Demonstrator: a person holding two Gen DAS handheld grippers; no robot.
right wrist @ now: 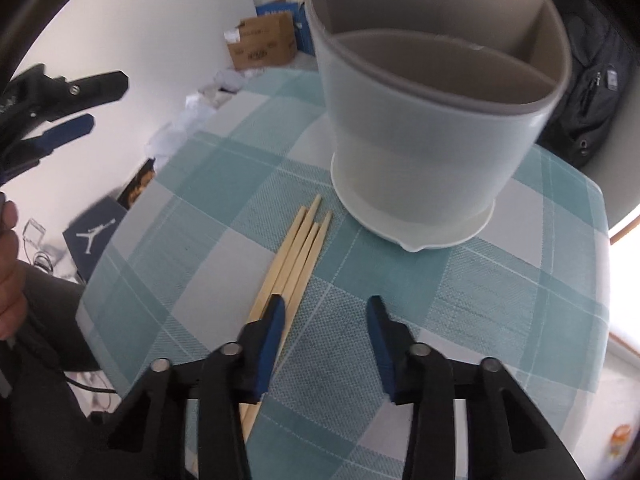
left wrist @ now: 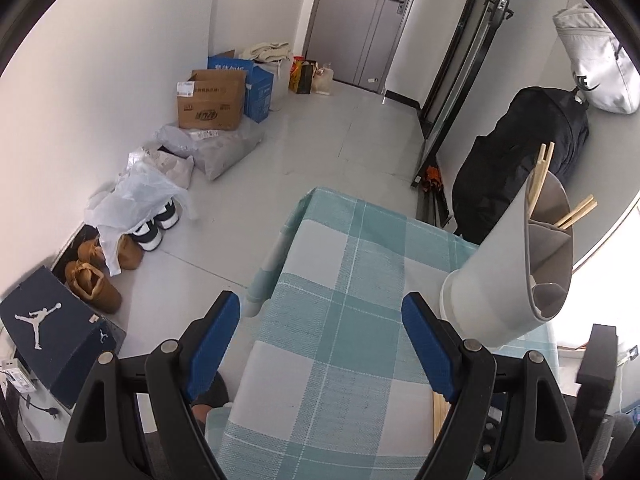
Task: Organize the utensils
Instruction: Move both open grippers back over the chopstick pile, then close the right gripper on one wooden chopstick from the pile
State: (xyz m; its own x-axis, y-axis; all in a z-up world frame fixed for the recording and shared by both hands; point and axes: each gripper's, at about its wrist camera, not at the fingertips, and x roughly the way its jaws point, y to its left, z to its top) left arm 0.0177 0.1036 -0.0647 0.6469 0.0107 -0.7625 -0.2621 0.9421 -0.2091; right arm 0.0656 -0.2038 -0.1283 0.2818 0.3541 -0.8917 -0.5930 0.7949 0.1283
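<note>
A white utensil holder (right wrist: 424,128) with grey inner compartments stands on the checked teal tablecloth (right wrist: 480,288); it also shows in the left wrist view (left wrist: 516,264) at the right. Some chopsticks (left wrist: 540,176) stand in its far compartment. Several loose wooden chopsticks (right wrist: 298,248) lie on the cloth in front of the holder. My right gripper (right wrist: 326,312) is open and empty just above their near ends, its left finger over them. My left gripper (left wrist: 320,308) is open and empty over the table's left part; it also appears in the right wrist view (right wrist: 92,100).
The table edge drops off at the left (left wrist: 272,256). On the floor lie shoes (left wrist: 96,276), a dark shoe box (left wrist: 52,340), cardboard boxes (left wrist: 212,100) and bags. A black backpack (left wrist: 520,160) stands behind the table, next to a door (left wrist: 368,20).
</note>
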